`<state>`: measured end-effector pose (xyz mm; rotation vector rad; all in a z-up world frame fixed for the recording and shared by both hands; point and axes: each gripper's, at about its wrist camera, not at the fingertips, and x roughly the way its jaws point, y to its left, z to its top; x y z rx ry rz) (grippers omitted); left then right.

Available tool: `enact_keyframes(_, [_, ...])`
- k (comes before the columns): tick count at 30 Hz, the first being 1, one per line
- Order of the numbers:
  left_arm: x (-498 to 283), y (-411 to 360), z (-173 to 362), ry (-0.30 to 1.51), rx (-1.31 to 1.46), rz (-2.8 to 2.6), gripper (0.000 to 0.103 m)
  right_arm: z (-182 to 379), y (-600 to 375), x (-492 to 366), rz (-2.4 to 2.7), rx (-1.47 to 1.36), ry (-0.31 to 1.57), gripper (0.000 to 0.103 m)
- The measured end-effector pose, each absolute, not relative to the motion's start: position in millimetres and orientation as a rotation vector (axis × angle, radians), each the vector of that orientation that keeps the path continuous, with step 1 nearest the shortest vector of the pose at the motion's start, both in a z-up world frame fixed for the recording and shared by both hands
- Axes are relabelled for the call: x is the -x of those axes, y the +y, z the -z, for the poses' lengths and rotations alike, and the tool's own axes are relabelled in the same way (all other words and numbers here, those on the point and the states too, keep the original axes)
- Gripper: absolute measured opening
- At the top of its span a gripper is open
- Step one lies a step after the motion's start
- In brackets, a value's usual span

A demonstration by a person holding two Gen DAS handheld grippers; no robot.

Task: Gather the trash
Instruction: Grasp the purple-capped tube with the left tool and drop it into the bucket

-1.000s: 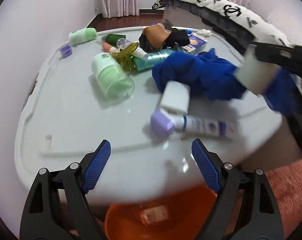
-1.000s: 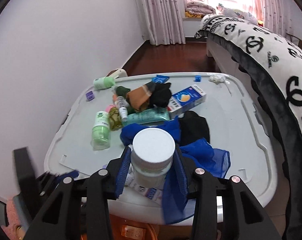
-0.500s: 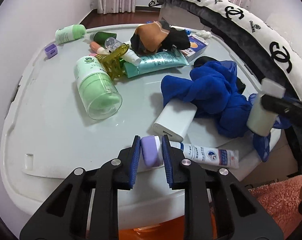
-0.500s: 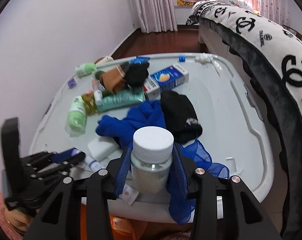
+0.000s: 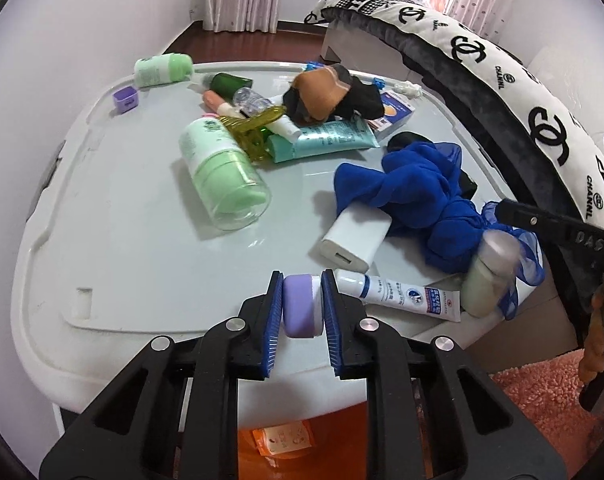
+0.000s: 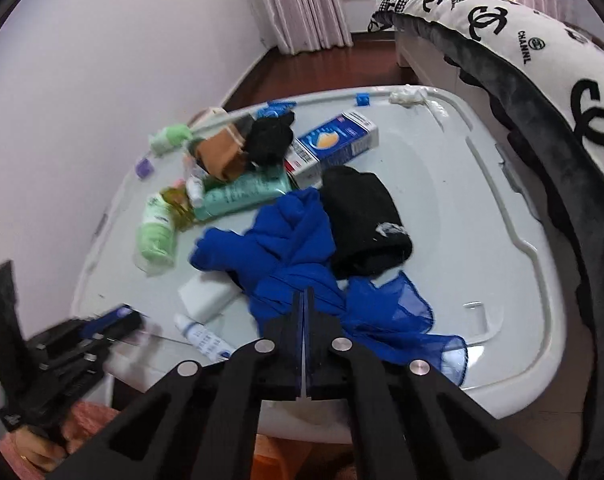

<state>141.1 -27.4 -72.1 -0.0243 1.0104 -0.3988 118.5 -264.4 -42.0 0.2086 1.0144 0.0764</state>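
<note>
Pick-up step in hand: left gripper [image 5: 302, 307] clamped on small lilac plastic cap [image 5: 299, 306] at near edge of grey tabletop [image 5: 141, 248]. Right gripper [image 6: 303, 320] fully closed, empty. Lift and carry to orange bin [image 5: 342, 440], seen directly below, judged next.

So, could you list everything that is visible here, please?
tube: one, white, purple cap, near edge of lid
power bank: one, white, behind tube
blue cloth: one, blue, right of middle
black cloth: one, black, behind blue cloth
bottles: two, green, left side
flat tube: one, teal, middle
box: one, blue and white, far side
socks: one bundle, brown and black, far side
jar: one, whitish, blurred, right edge
bin: one, orange, below lid
left tool: one, black, jaws just closed, shut on purple cap
right tool: one, black, shut, empty
</note>
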Motion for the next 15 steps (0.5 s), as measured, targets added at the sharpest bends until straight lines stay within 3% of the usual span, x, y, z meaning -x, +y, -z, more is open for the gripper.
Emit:
enact_keyframes(2, [-138,-21,68,0.998,0.036,0.394,0.019,43,-262,-113,-0.072,-0.185,1.009,0.026])
enact_keyframes(3, [-137,-19,67,0.995,0.040,0.396,0.019,43,-263,-110,-0.081,-0.199,1.007,0.050])
enact_keyframes(4, [-136,-17,66,0.995,0.040,0.394,0.019,43,-263,-107,-0.082,-0.206,1.004,0.056])
enact_keyframes(8, [-132,-15,67,1.003,0.027,0.392,0.019,47,-252,-101,-0.094,-0.160,1.019,0.058])
enact_keyframes(12, [-129,-14,68,1.011,0.035,0.394,0.019,65,-236,-102,-0.071,-0.069,1.065,0.042])
enact_keyframes(15, [-126,-14,69,1.017,0.032,0.393,0.019,70,-229,-104,-0.057,-0.047,1.056,0.042])
